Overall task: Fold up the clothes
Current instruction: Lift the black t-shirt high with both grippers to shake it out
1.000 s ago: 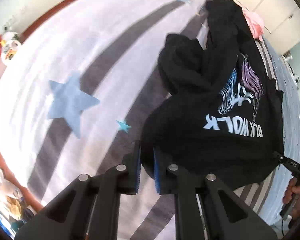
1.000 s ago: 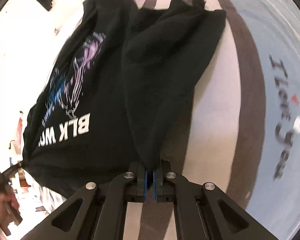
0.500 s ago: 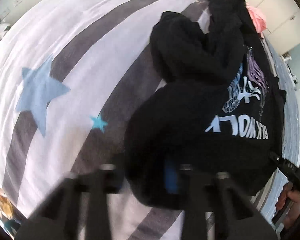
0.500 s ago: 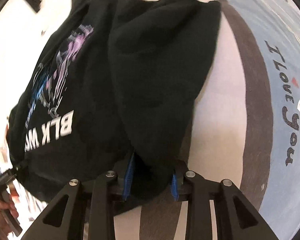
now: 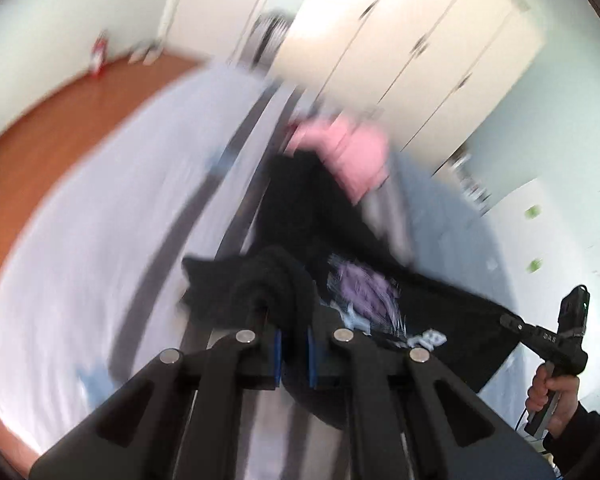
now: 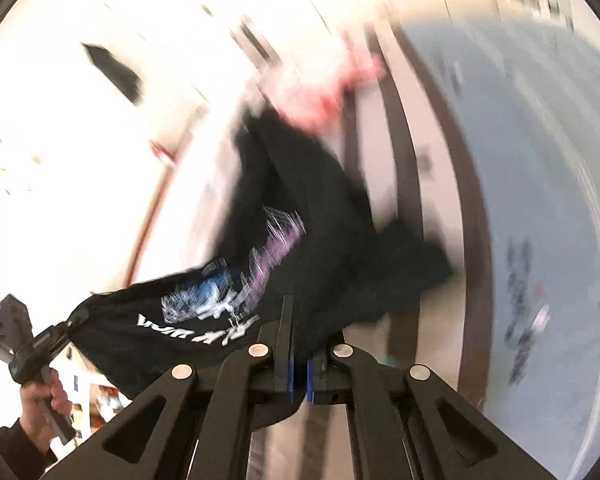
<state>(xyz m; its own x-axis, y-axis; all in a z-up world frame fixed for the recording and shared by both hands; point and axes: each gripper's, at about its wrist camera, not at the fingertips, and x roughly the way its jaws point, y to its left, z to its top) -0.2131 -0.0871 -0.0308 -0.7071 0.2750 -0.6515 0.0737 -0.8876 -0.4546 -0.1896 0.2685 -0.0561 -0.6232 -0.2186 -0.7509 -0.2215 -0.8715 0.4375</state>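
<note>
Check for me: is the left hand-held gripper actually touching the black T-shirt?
Touching. In the left wrist view the left hand-held gripper has black T-shirt fabric bunched and pinched between its blue pads.

Black printed sweatshirt (image 6: 300,208): white lettering, too blurred to read.
Grey-blue bedcover (image 6: 540,200): dark writing, smeared, unreadable.

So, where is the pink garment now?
In both wrist views the pink garment lies on the striped bed, just beyond the far end of the black shirt.
</note>
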